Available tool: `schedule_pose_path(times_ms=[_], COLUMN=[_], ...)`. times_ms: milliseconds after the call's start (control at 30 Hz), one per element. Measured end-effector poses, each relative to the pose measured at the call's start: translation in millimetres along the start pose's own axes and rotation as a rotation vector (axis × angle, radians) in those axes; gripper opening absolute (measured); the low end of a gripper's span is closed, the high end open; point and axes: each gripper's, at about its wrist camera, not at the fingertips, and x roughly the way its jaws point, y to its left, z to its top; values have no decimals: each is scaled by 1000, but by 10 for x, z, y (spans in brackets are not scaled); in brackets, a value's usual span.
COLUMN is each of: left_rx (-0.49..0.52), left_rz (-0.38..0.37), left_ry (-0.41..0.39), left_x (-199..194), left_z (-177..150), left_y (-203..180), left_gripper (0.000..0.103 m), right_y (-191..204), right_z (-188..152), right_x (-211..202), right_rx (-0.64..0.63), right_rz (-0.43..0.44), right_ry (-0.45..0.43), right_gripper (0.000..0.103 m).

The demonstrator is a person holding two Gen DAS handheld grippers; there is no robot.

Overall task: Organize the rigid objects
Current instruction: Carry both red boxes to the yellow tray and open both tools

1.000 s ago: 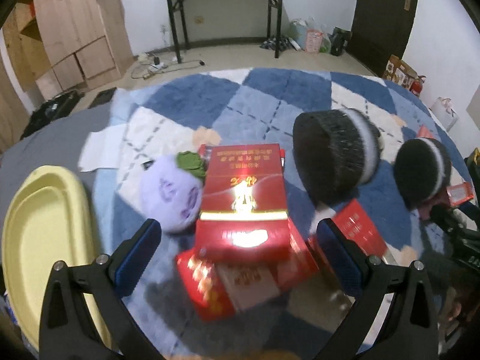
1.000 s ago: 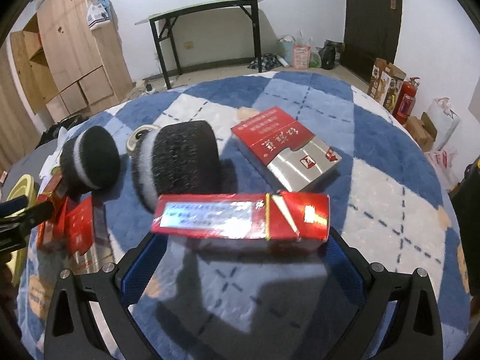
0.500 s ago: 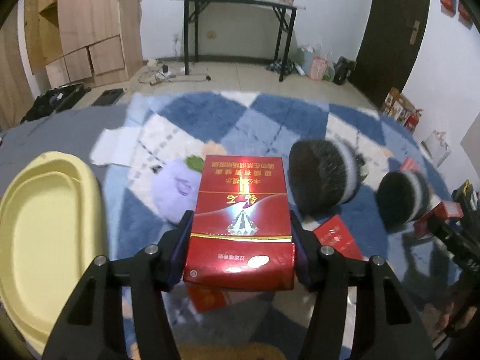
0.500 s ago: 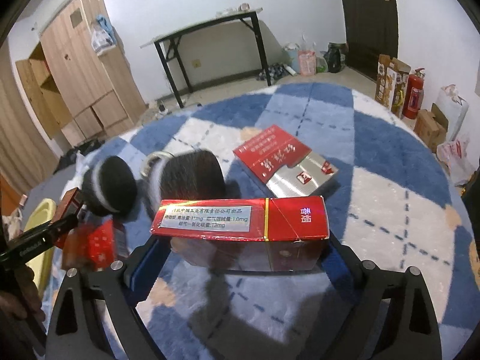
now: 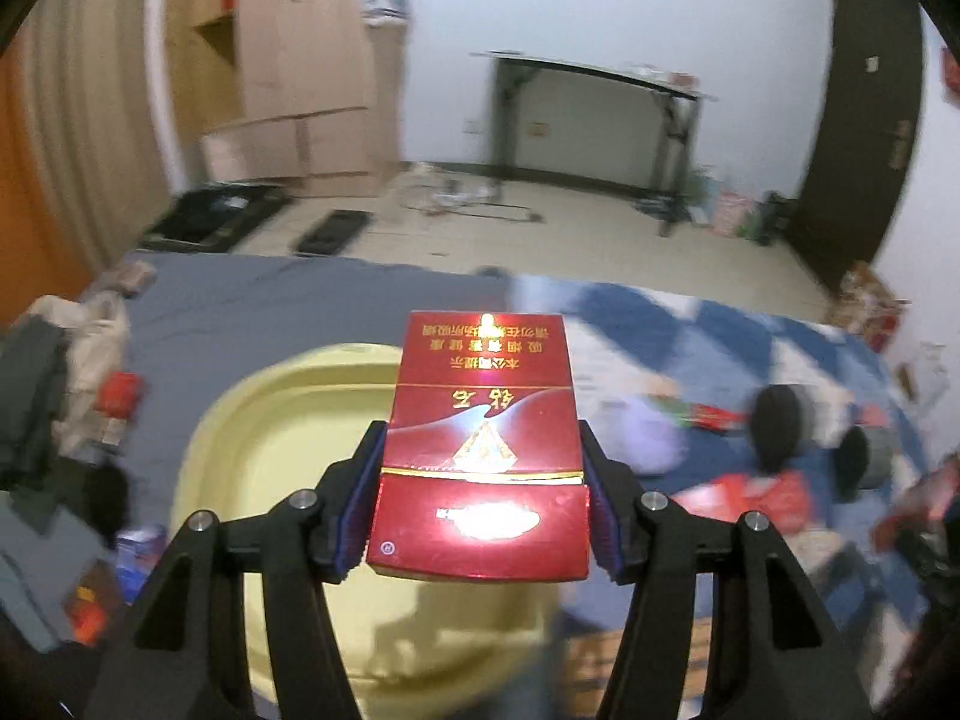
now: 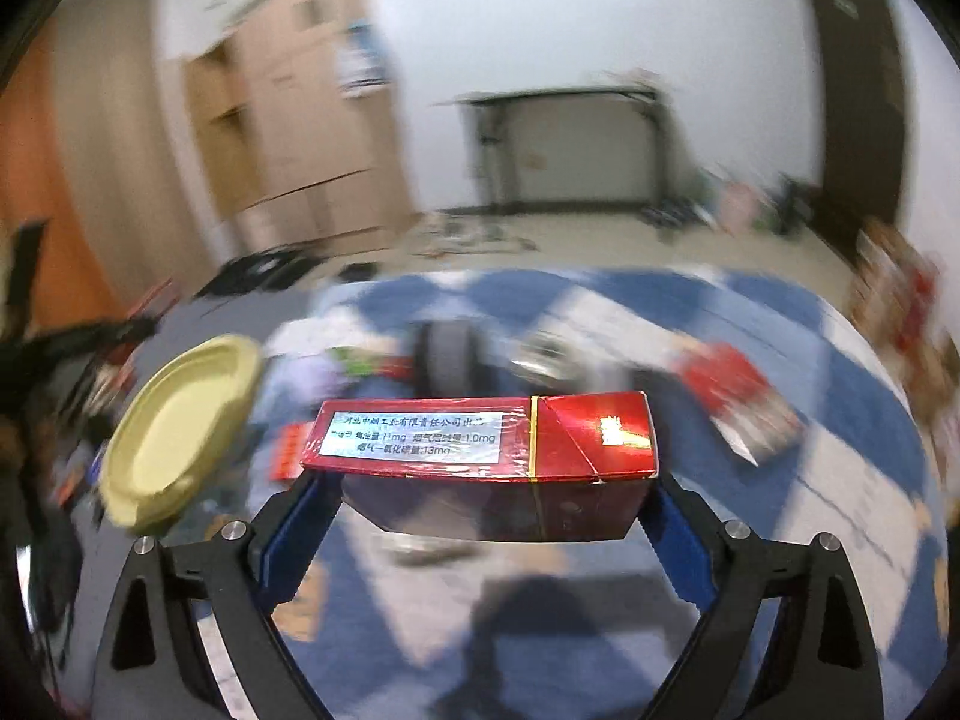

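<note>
Two red packs are lifted, none yet in the yellow tray [image 5: 252,420]: the left gripper [image 5: 477,510] clamps a red pack [image 5: 480,450] at centre frame over the tray. The right gripper [image 6: 480,510] holds a second red pack [image 6: 480,450] lengthwise, with the tray at its frame's left. More red boxes [image 5: 762,492] lie on the checked rug [image 6: 810,510], lower right of the left view.

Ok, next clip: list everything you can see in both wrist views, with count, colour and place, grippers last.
red box: one, red with gold print, clamped in the left gripper, above the tray
long red box: one, red with a silver label, held crosswise in the right gripper
yellow tray: one, pale yellow, on the grey cover
rug: one, blue and white checks
dark round things: two, black, blurred, on the rug
purple soft toy: one, lilac, blurred, beside the tray
loose red boxes: several, red, on the rug
black table: one, at the far wall
wooden cabinet: one, light brown, far left
dark door: one, far right
left gripper: black, blue pads, shut on its box
right gripper: black, blue pads, shut on its box
</note>
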Motion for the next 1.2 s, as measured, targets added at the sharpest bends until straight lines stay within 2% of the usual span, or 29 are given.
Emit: schedule_pose_path(times_ms=[33, 100, 200, 333, 433, 567, 667, 867, 933, 1000, 1100, 1200], left_rx=[20, 2, -59, -91, -111, -147, -169, -171, -195, -227, -286, -273], left_rz=[46, 84, 82, 74, 65, 72, 54, 60, 55, 67, 60, 59], left_ry=[-1, 15, 55, 83, 107, 153, 163, 197, 165, 156, 106, 53], left_x=[46, 165, 422, 667, 830, 1076, 1160, 1238, 1166, 1110, 885, 605], left_z=[-32, -81, -117, -145, -210, -320, -383, -443, -414, -366, -255, -98], left_y=[116, 319, 578, 828, 942, 1126, 1170, 1130, 1146, 1207, 1252, 1125], left_gripper=[60, 60, 60, 60, 60, 60, 60, 60, 67, 91, 96, 103], right_y=[199, 595, 1137, 1731, 2082, 2381, 2427, 2580, 2683, 2780, 2839, 2838], right_z=[49, 195, 419, 585, 557, 422, 415, 390, 402, 431, 519, 605], right_x=[33, 166, 492, 1089, 1526, 1887, 2294, 2604, 2612, 2572, 2460, 2328], right_rx=[-47, -102, -167, -288, -411, -517, -573, -652, -666, -671, -687, -660], right_rz=[38, 121, 247, 356, 396, 439, 434, 397, 395, 391, 390, 400], right_ry=[2, 12, 24, 68, 104, 142, 179, 237, 243, 257, 233, 217], right_gripper=[95, 95, 95, 95, 95, 95, 95, 96, 96, 102, 103, 103])
